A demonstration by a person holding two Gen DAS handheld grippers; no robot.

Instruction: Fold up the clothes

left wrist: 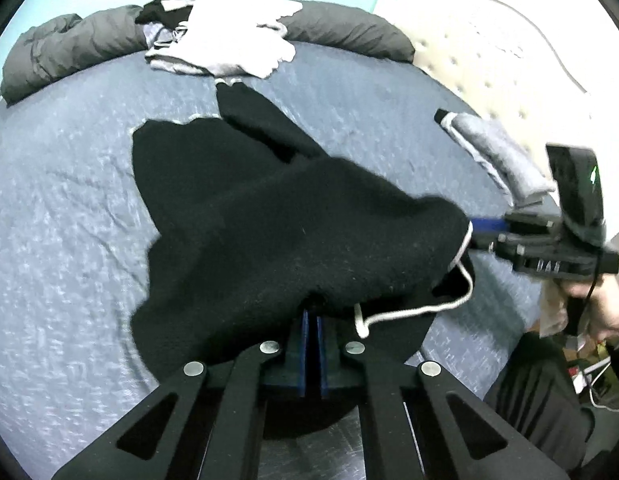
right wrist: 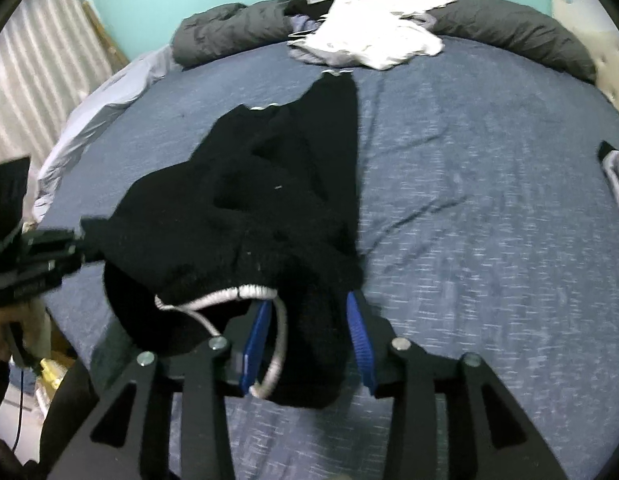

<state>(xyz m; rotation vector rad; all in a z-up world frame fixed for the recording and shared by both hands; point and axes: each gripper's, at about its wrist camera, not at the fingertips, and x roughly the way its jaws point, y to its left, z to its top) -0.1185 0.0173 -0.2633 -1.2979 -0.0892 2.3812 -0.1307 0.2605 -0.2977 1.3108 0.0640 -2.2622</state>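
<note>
My left gripper (left wrist: 312, 316) pinched the black garment (left wrist: 245, 208) tight; my right gripper (right wrist: 309, 320) gaped around its bunched end. It trailed toward twelve o'clock across the bed (right wrist: 489, 200).

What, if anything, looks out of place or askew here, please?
The white drawstring dangles loose from the black garment, looping around a right gripper finger. A white garment lies unfolded in a heap across the bed.
</note>
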